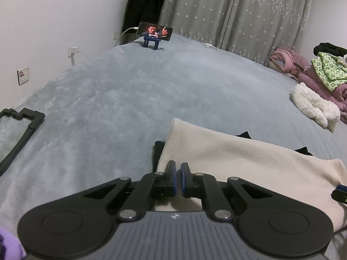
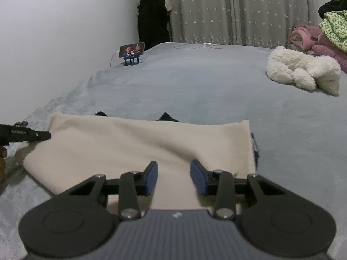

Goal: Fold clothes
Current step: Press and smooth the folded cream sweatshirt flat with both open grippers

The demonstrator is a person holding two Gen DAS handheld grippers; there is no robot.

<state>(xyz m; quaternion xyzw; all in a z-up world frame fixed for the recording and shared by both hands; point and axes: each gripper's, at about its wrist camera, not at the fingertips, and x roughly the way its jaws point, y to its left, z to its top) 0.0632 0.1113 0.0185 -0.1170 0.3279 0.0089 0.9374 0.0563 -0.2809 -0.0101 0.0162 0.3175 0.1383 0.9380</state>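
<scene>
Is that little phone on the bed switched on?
On. The phone stands on its stand with a lit video picture on its screen.

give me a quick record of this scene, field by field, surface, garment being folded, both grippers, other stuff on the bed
surface: grey bed cover
garment: cream cloth lying flat, black fabric peeking out at its far edge
left gripper: jaws nearly shut, over the cloth's left edge; grip unclear
right gripper: jaws apart, above the cloth's near edge
other clothes: white fluffy garment, pink and green pile at right
background: phone on stand, starred curtain
</scene>
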